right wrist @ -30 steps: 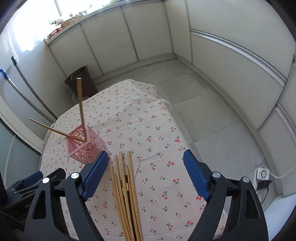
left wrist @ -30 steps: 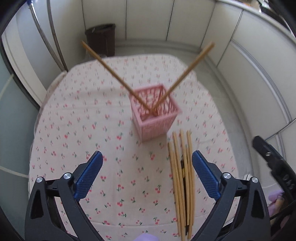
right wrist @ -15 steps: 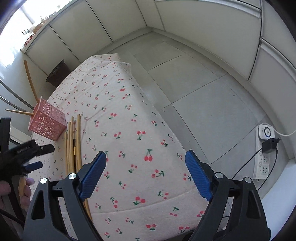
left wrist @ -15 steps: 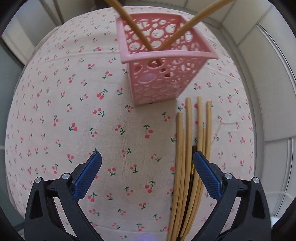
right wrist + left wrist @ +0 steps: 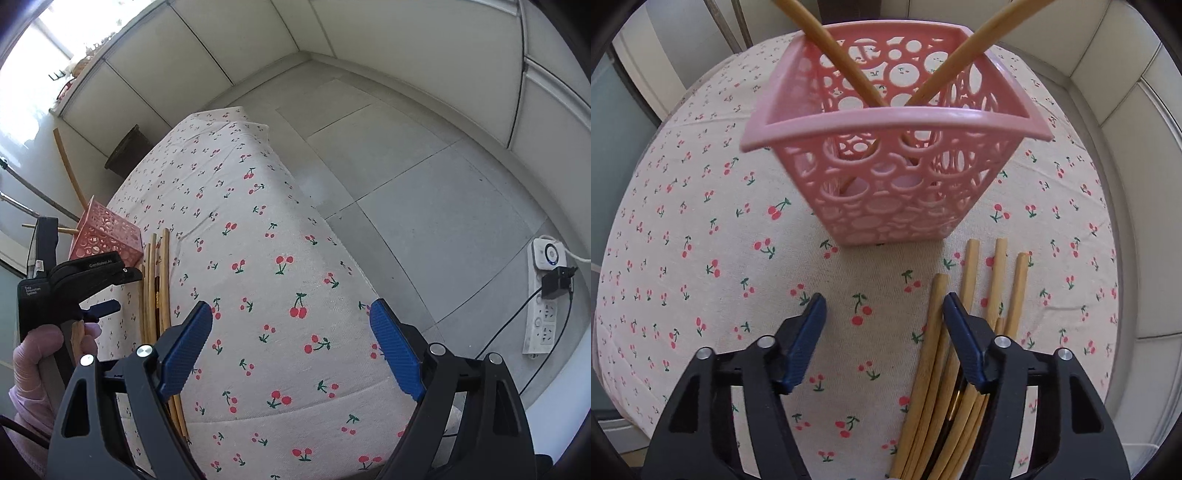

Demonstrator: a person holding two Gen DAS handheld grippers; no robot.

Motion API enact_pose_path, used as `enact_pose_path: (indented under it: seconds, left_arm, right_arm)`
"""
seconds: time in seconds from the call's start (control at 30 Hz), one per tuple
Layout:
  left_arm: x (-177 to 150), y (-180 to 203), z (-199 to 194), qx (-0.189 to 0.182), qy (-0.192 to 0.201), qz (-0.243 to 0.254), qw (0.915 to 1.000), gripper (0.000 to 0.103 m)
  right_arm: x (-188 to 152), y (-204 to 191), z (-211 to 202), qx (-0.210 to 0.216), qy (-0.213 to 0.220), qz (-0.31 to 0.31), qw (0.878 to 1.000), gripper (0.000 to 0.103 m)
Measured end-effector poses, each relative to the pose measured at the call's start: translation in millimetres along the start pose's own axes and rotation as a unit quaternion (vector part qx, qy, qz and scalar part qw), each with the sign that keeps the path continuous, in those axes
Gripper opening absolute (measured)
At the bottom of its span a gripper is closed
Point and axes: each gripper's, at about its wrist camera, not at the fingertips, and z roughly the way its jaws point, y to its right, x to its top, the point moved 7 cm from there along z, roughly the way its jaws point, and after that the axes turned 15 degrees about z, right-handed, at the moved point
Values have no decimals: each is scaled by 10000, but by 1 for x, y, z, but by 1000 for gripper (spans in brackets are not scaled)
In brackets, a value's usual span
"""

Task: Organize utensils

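- Cherry-print cloth (image 5: 701, 229) covers the desk, with grey floor tiles (image 5: 424, 192) beyond.
- Left gripper (image 5: 884, 314): jaws have just been closing, now half spread, pinching nothing; the leftmost of the loose chopsticks (image 5: 967, 295) lies just inside the right-hand jaw.
- Right gripper (image 5: 291, 332): jaws spread wide over bare cloth, empty.
- Pink basket (image 5: 886, 177) stands just beyond the bundle, holding two crossed chopsticks (image 5: 842, 62).

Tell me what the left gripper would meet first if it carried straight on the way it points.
Probably the cherry-print tablecloth just short of the pink basket. The left gripper points steeply down; its jaws have just been closing, with one loose chopstick inside its right finger. Depth is unclear.
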Motion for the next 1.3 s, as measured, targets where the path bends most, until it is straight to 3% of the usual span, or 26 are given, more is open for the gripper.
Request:
enact_pose_path:
  seconds: [0.1, 0.2, 0.33, 0.4, 0.5, 0.63, 0.83, 0.9, 1.07, 1.3]
  left_arm:
    - [5, 8, 3, 25, 87, -63, 9999, 47]
    - [6, 24, 2, -70, 105, 127, 9998, 23]
    - [-4, 54, -3, -575, 82, 570, 9967, 10]
    - [-12, 71, -6, -1026, 45, 818, 9913, 10]
    - [-18, 71, -11, -997, 192, 931, 9905, 7]
    - [-19, 60, -32, -1302, 404, 960, 9860, 7]
    - [-24, 32, -70, -1704, 689, 1210, 9755, 6]
    - [-31, 18, -76, -1784, 735, 1247, 9733, 6]
    - [-34, -15, -85, -1889, 821, 1078, 9726, 6]
    - [-35, -42, -96, -2078, 870, 883, 9703, 6]
  right_arm:
    - [2, 5, 3, 28, -67, 145, 9999, 85]
    - [2, 7, 4, -19, -126, 168, 9998, 85]
    - [2, 8, 5, -40, -142, 138, 9998, 85]
    - [-1, 5, 7, -30, -200, 63, 9998, 85]
    - [-4, -4, 7, -17, -226, -167, 9996, 85]
    - [-1, -21, 15, -11, -356, -183, 9992, 83]
    - [17, -77, 45, 71, -815, -303, 9962, 57]
    - [21, -96, 57, 62, -997, -360, 9943, 44]
    - [25, -118, 92, -468, -1233, -351, 9906, 31]
    - [24, -129, 113, -1077, -1047, -650, 9865, 30]
